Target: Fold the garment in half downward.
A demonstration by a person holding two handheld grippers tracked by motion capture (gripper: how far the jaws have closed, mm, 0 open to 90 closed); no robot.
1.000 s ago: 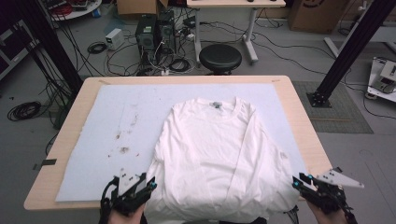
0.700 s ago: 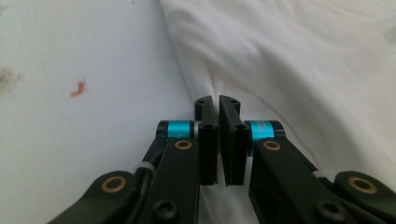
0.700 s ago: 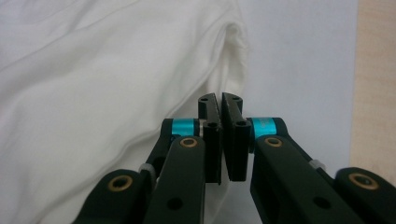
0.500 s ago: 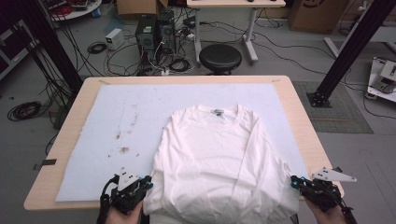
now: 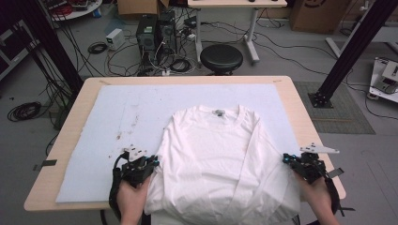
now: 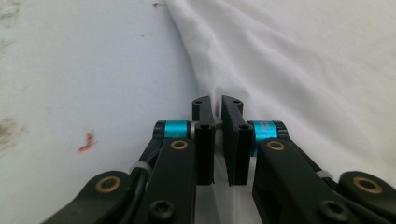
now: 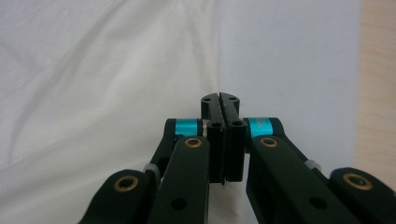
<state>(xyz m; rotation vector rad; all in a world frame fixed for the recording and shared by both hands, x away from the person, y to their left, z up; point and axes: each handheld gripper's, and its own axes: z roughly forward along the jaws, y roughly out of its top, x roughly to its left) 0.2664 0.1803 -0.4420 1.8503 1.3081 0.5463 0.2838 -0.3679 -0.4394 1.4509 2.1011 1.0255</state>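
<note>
Tabletop (image 5: pixel 75 117): 1, pale wood, carrying everything below.
Mat (image 5: pixel 117 122): 1, light blue-white sheet over most of the tabletop, with a few dark specks left of the shirt.
Shirt (image 5: pixel 216 159): 1, white, long-sleeved, lying flat front up on the mat, collar toward the far edge, hem at the near edge, 2 sleeves folded down along the body.
Stool (image 5: pixel 221 57): 1, black and round, on the floor beyond the tabletop.
Claws: 2, each held in 1 hand at the near edge.
Left claw (image 5: pixel 151 163): at the shirt's lower left edge; its jaws have just been closing and now pinch a fold of the shirt's cloth (image 6: pixel 215 100) between them, a thin gap left.
Right claw (image 5: pixel 287 160): at the shirt's lower right edge; its jaws have just been closing and now stand pressed together (image 7: pixel 219 100) over the shirt's border, whether cloth is caught between them cannot be told.
</note>
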